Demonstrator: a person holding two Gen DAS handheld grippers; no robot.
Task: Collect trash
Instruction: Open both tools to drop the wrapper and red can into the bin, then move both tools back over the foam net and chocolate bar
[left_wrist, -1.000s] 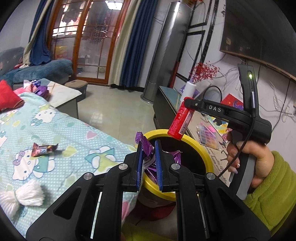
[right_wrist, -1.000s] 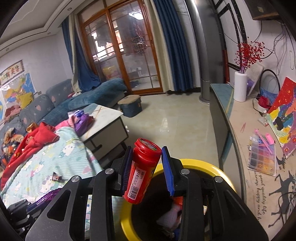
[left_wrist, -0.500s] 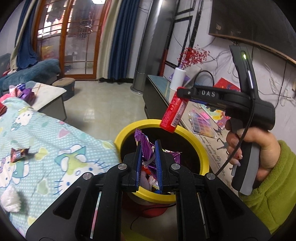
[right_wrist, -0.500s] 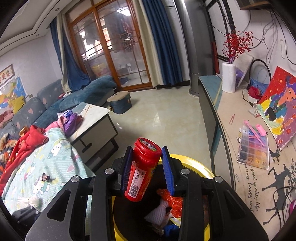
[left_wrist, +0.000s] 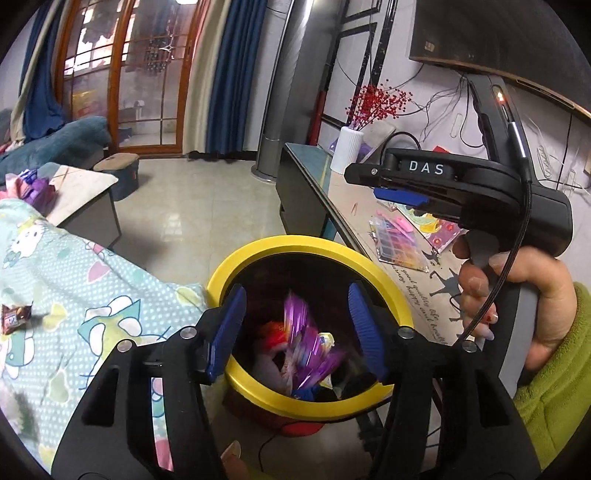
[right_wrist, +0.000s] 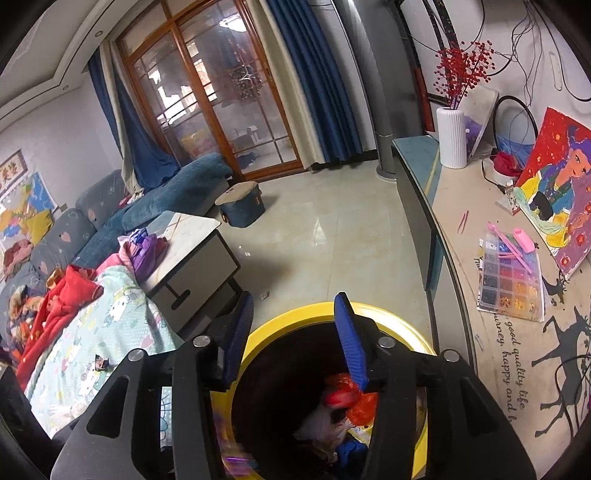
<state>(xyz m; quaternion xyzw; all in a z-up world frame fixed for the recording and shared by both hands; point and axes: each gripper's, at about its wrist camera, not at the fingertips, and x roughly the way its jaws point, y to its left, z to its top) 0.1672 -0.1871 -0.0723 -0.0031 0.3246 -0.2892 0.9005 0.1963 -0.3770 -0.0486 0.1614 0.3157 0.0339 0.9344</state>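
My left gripper (left_wrist: 295, 332) hovers over the yellow-rimmed bin (left_wrist: 258, 247), its jaws opening. A purple foil wrapper (left_wrist: 306, 343) shows blurred below them, loose and falling onto the trash inside. My right gripper (right_wrist: 295, 332) is also above the bin (right_wrist: 391, 318), its jaws opening with nothing between them. A red bottle (right_wrist: 340, 397) lies blurred on the trash in the bin. In the left wrist view the right gripper (left_wrist: 369, 184) is held by a hand in a green sleeve. A brown candy wrapper (left_wrist: 14, 317) lies on the blanket.
A cartoon-print blanket (left_wrist: 92, 295) borders the bin on the left, with a grey coffee table (right_wrist: 192, 254) behind it. On the right runs a long low cabinet (right_wrist: 454, 266) with a bead box (right_wrist: 509, 284), a white vase (right_wrist: 451, 138) and a painting. Tiled floor lies beyond.
Both grippers have opened over the bin. The purple wrapper has left the left jaws and the red bottle has dropped out of the right jaws into the bin.
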